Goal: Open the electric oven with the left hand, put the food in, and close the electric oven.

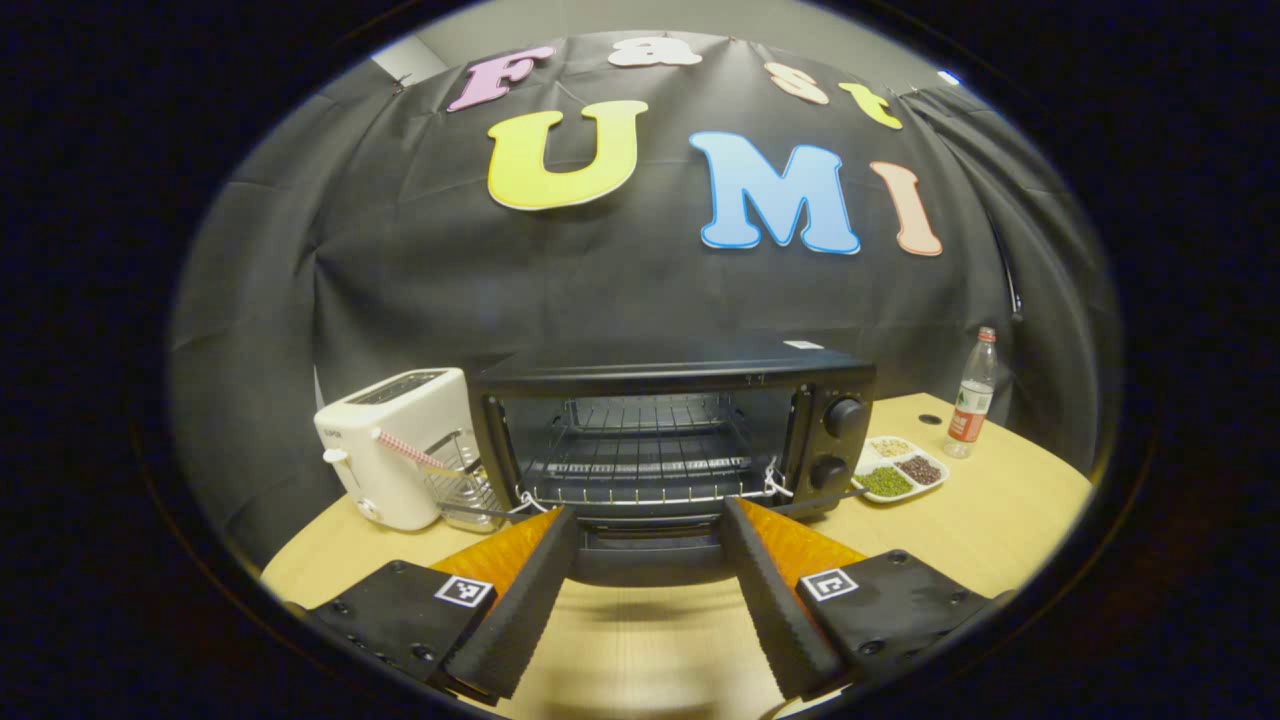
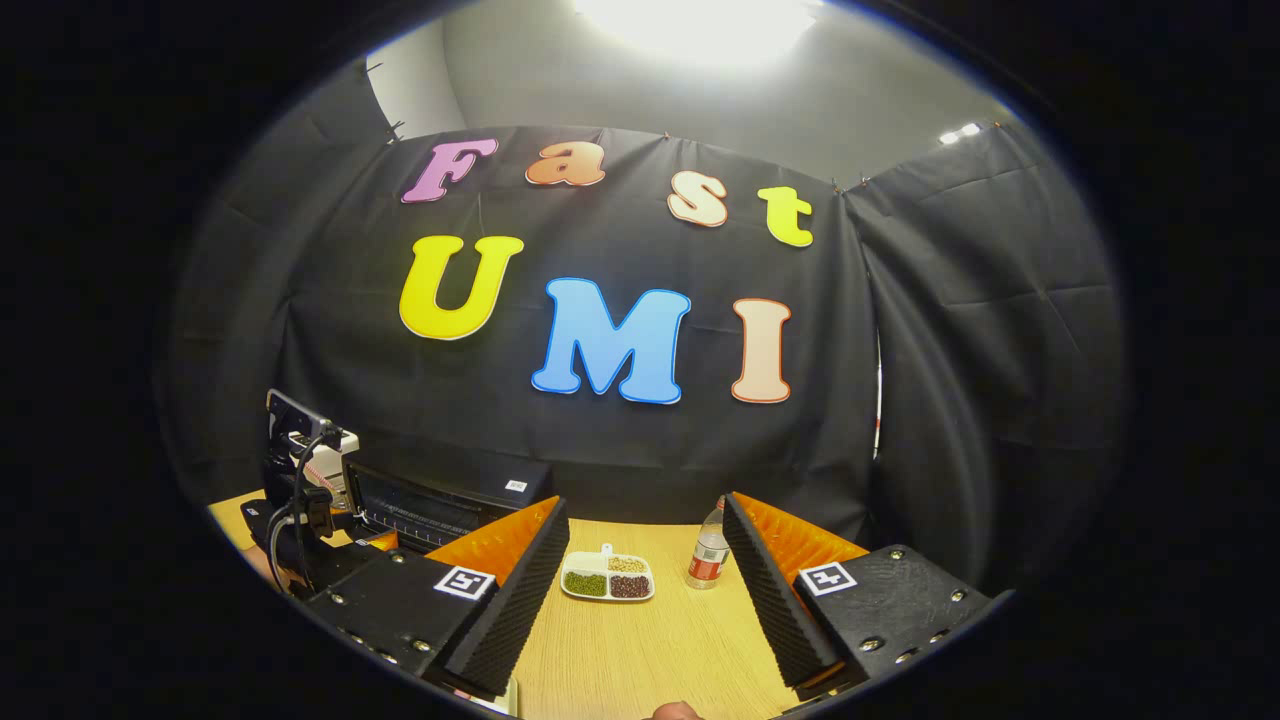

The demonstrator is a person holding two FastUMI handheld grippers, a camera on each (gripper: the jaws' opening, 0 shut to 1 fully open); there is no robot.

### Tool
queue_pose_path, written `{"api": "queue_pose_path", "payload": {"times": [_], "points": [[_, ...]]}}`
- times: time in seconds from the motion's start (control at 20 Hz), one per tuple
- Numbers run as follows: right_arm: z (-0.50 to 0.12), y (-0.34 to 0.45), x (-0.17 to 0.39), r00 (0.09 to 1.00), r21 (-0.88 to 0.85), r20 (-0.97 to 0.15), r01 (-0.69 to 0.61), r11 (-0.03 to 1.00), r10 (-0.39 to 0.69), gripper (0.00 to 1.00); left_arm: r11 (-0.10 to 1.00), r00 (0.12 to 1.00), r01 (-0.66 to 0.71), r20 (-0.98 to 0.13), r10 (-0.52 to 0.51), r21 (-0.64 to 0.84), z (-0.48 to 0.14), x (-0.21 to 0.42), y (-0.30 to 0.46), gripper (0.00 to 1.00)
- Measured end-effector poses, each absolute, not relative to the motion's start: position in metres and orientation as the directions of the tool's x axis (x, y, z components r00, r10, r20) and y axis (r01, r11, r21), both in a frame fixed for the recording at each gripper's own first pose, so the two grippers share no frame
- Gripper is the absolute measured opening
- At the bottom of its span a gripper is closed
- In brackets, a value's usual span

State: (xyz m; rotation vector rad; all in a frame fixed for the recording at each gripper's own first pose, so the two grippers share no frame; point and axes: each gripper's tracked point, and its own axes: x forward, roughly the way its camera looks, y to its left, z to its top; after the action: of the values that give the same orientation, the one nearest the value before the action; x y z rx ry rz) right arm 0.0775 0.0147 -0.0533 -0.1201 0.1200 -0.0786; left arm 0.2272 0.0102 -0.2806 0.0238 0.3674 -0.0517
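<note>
Left gripper view shows the electric oven (image 1: 665, 440) with its door (image 1: 650, 555) down, between our left gripper (image 1: 645, 545) fingers, spread and empty. The right gripper (image 2: 645, 560), wide and empty, faces the food tray (image 2: 607, 577); we should grasp its rim level.

Bright ceiling light (image 2: 700, 20) glaring overhead, dim booth, fisheye bending edges, sharp focus

Staged demo booth, not a home: black cloth wall (image 1: 420, 290) behind bench (image 1: 1000, 520) with oven (image 1: 670, 440), toaster (image 1: 395, 445).
</note>
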Motion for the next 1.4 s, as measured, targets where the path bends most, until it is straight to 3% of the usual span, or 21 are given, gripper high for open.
{"api": "queue_pose_path", "payload": {"times": [0.7,0.9,0.95,1.0,1.1,1.15,1.25,1.3,1.4], "points": [[-0.074,0.017,0.057,0.983,-0.085,-0.183,-0.017,0.996,0.002,0.95,1.000,0.841,0.010,-0.541,-0.015,-0.011,-0.354,0.178,0.007,0.96],[-0.079,0.025,0.057,0.978,-0.030,-0.200,-0.061,0.998,0.053,0.95,1.000,0.881,0.004,-0.474,-0.005,-0.002,-0.314,0.165,0.011,1.00],[-0.083,0.029,0.056,0.974,-0.012,-0.213,-0.077,0.997,0.073,0.95,1.000,0.895,0.003,-0.446,-0.003,-0.001,-0.297,0.161,0.012,0.96],[-0.088,0.032,0.057,0.969,0.005,-0.229,-0.092,0.996,0.090,0.95,1.000,0.909,0.000,-0.417,-0.001,-0.003,-0.278,0.158,0.013,1.00],[-0.100,0.038,0.060,0.955,0.046,-0.267,-0.118,0.992,0.126,0.95,1.000,0.934,-0.011,-0.358,0.006,-0.010,-0.243,0.150,0.018,0.92],[-0.108,0.044,0.061,0.946,0.068,-0.289,-0.132,0.989,0.146,0.95,1.000,0.943,-0.018,-0.332,0.013,-0.013,-0.226,0.147,0.024,1.00],[-0.128,0.056,0.063,0.917,0.110,-0.347,-0.170,0.979,0.198,0.95,0.999,0.961,-0.039,-0.275,0.036,-0.003,-0.192,0.138,0.037,1.00],[-0.140,0.062,0.062,0.896,0.133,-0.382,-0.189,0.973,0.227,0.95,0.999,0.968,-0.049,-0.248,0.049,0.006,-0.174,0.133,0.044,0.95],[-0.160,0.075,0.058,0.850,0.192,-0.443,-0.219,0.957,0.283,0.96,0.997,0.978,-0.071,-0.196,0.074,0.020,-0.141,0.119,0.058,1.00]]}}
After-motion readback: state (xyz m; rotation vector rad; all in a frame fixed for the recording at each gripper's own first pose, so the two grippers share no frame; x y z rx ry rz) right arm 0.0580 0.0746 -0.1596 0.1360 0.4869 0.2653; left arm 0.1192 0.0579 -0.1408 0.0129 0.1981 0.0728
